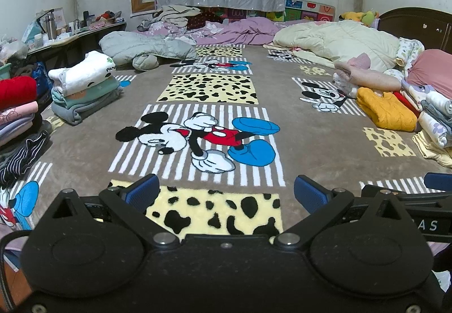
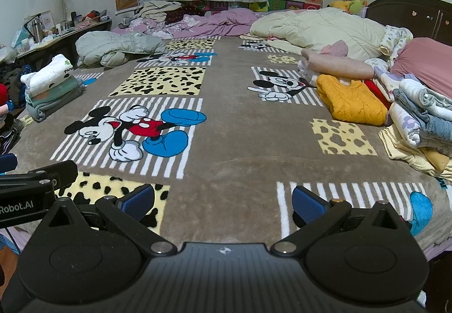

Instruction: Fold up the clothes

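Brown plush blanket [image 1: 310, 132] printed with cartoon mice and spotted yellow patches covers the bed, its middle bare. Left gripper [image 1: 226, 194] and right gripper [image 2: 223, 202] sit side by side low over its near edge, both with blue-padded jaws spread wide and holding nothing. Folded clothes stack [image 1: 84, 87] sits at the left edge; a mustard sweater [image 2: 353, 104] and unfolded clothes pile [image 2: 421, 121] lie right.
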Tool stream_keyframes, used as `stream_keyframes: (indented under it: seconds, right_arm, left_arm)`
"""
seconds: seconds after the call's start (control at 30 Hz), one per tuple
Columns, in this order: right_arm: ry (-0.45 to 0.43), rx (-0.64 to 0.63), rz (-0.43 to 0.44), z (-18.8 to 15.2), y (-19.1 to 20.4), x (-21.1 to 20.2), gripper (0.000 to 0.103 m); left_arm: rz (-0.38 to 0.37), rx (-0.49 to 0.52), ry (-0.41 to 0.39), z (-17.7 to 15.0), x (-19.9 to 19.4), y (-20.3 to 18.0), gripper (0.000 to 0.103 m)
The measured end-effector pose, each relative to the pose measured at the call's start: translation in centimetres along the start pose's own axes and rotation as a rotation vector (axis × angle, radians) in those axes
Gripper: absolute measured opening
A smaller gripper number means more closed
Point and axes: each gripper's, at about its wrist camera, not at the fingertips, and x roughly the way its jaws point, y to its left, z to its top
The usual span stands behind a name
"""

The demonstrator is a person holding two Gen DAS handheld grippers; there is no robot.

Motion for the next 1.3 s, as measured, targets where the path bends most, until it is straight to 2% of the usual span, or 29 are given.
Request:
stream_keyframes:
  seconds: [0.43,0.6,0.8,1.1,1.3]
  right_arm:
    - [-0.003,0.002,0.005,0.1,-0.2,0.1,0.103]
    - [-0.007,0.009,0.031,0.0,-0.4,0.2,0.103]
    - [-0.013,0.031,0.041,0.4,-1.3,0.3,0.103]
    - [-0.027,0.079,0.067,1.2,-5.1,2.9,0.103]
    - [-0.08,0.172,0.041,2.8,-9.9,5.2,0.103]
  left_arm:
    - [0.014,0.003,0.006,0.1,0.0,0.2,0.103]
    - [0.022,0.003,0.013,0.2,0.3,0.4,0.103]
    - [0.006,-0.004,0.001,0.6,0.4,-0.4,0.103]
    - [-0.044,0.036,0.005,1.8,2.7,-3.7,0.103]
    - [-0.127,0.052,0.009,3.9,6.1,-7.1,0.103]
